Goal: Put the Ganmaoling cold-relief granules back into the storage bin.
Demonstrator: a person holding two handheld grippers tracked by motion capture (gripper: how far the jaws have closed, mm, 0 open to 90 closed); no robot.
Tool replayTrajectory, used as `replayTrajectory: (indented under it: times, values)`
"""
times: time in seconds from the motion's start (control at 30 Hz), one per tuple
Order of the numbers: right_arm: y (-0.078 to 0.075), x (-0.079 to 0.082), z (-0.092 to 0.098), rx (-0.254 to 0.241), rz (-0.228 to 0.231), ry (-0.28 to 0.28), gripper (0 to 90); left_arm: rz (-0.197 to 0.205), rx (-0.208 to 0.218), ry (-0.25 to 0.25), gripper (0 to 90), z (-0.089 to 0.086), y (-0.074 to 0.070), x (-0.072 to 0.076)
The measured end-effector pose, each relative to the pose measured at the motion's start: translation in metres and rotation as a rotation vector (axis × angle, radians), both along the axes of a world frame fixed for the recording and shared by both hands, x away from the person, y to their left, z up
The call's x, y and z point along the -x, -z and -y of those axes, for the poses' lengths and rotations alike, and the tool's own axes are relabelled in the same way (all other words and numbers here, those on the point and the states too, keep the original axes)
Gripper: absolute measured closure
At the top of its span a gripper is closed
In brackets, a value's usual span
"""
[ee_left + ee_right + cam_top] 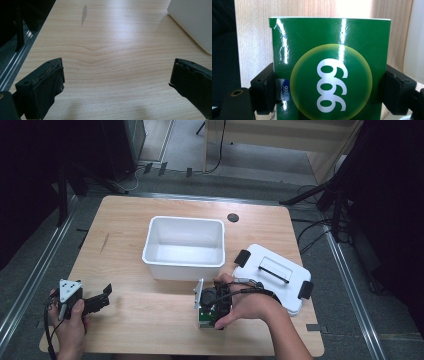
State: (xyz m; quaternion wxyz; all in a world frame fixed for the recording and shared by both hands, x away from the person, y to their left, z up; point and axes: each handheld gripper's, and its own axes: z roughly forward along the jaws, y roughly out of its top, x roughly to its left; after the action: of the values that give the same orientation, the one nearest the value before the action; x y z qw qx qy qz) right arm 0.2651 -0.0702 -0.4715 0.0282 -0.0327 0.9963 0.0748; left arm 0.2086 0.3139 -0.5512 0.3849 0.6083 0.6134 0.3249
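A glossy green box point(329, 50) with a yellow-green circle and white digits stands between the jaws of my right gripper point(329, 85). Both pads press on its sides. In the high view the right gripper point(210, 312) points down at the table's front middle, and the green box point(204, 320) rests under it on the wood. My left gripper point(102, 296) hovers at the front left corner, held by a hand. Its jaws stand wide apart in the left gripper view point(116, 75), with bare wood between them.
An empty white bin point(185, 222) sits at the table's middle; its corner point(195, 22) shows ahead of the left gripper. The bin's white lid point(280, 285) with black latches lies to the right. A dark streak point(84, 15) marks the wood.
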Motion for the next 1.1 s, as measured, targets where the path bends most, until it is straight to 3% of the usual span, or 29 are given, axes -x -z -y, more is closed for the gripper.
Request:
replayTrajectory:
  times: [0.7,1.1]
  values:
    - [-0.025,0.001,0.001,-0.015,0.013,-0.016,16.0,0.003,0.000,0.000,0.0,0.000,0.000,0.000]
    - [-0.049,-0.001,0.003,-0.025,0.012,-0.026,16.1,0.002,0.001,-0.002,0.0,0.000,0.000,0.000]
